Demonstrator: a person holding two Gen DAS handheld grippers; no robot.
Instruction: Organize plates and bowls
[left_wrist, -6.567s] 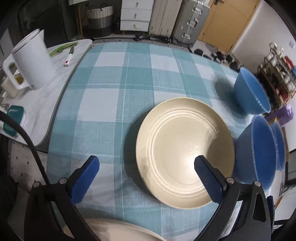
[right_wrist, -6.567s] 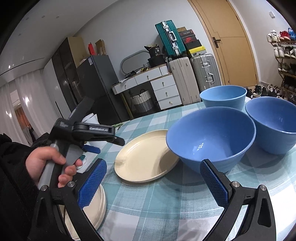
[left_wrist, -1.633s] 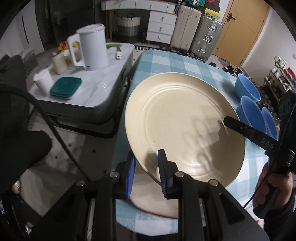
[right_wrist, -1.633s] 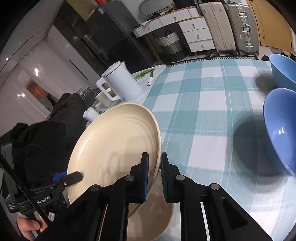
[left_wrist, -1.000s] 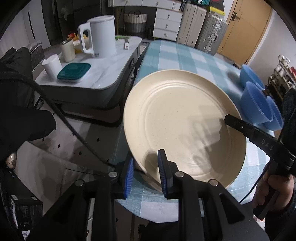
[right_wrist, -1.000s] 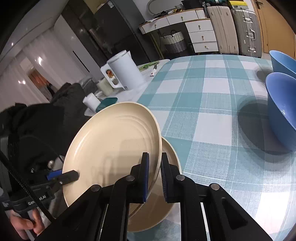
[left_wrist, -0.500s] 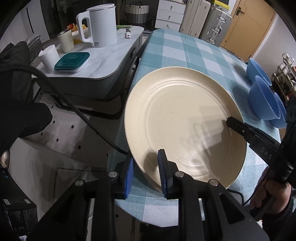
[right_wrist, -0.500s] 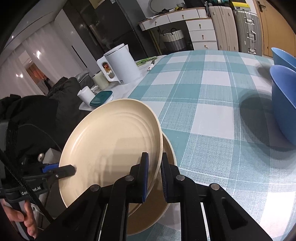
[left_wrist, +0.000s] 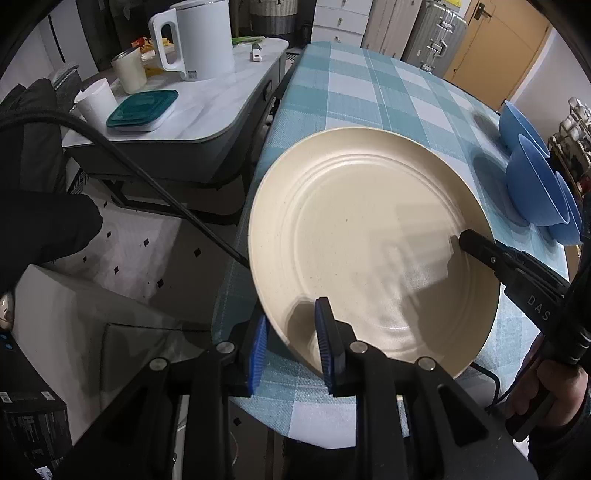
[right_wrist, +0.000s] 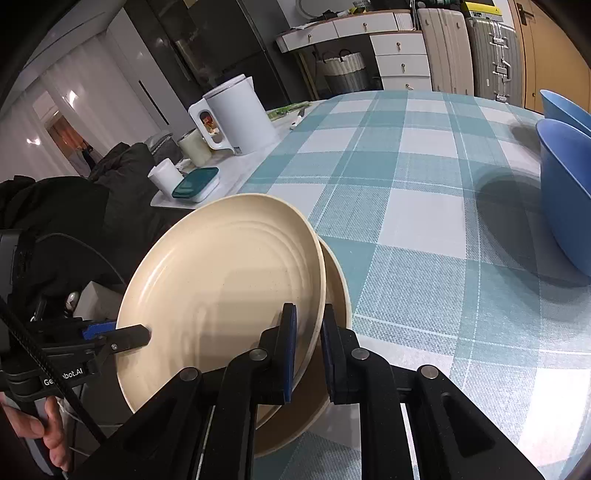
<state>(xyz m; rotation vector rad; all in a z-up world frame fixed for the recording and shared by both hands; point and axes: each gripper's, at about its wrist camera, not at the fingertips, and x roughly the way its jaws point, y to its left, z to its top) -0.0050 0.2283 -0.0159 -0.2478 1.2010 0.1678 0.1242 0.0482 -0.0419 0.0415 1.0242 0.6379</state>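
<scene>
Both the left gripper (left_wrist: 290, 345) and right gripper (right_wrist: 307, 352) are clamped on opposite rims of the upper plate (right_wrist: 221, 291), held above a second plate (right_wrist: 338, 291).

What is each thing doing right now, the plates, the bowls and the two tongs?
Top plate: lifted, tilted, gripped at both edges.
Bottom plate: flat on the table, mostly hidden.
Blue bowls: upright on the tablecloth, untouched.
Left tongs: shut on the top plate's rim.
Right tongs: shut on the top plate's rim.
</scene>
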